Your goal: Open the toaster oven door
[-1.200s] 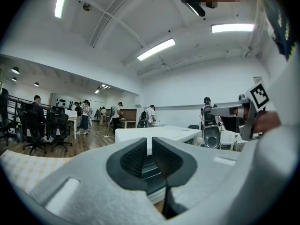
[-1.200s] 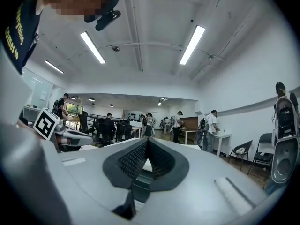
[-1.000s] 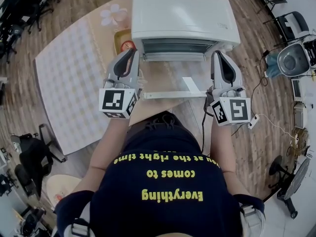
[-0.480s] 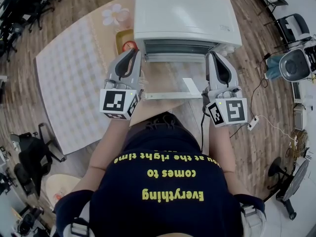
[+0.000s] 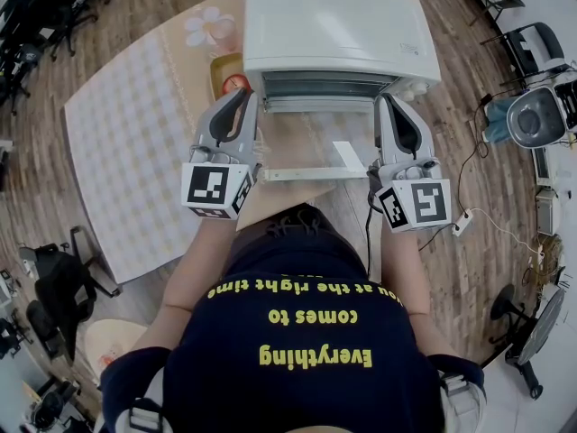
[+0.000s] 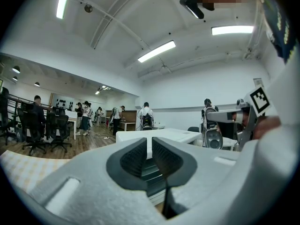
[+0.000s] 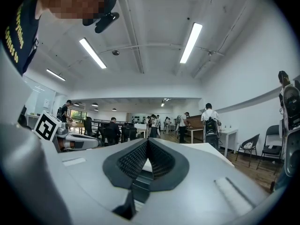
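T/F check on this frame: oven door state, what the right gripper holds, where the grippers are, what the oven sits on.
1. The door of the oven is down, open. True.
2. The right gripper clamps the door's handle. False: its fingers are shut on nothing, beside the door's right edge.
3. The grippers flank the door, with the left gripper on its left side. True.
4. The oven stands on the floor. False: it stands on a table.
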A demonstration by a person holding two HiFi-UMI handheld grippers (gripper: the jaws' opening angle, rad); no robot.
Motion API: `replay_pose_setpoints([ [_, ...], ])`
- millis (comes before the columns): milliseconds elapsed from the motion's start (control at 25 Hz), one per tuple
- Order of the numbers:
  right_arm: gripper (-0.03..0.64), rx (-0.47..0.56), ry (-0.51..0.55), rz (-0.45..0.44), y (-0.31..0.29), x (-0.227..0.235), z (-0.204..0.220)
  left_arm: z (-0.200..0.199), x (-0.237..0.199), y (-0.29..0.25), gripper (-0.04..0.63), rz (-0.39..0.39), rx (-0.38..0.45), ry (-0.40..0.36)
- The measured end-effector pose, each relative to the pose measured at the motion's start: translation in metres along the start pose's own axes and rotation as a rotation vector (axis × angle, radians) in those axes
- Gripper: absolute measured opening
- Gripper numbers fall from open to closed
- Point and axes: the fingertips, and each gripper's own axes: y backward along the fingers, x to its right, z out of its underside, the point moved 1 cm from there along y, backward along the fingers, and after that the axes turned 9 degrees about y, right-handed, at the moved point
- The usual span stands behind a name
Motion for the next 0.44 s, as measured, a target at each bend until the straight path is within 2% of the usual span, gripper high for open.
replay_pose_setpoints([
  [440, 0.011, 0.005, 0.001, 0.001, -0.001, -0.0016, -0.0006, 0.0006, -0.0018, 0.001, 0.034, -0.002, 0.0, -0.004],
])
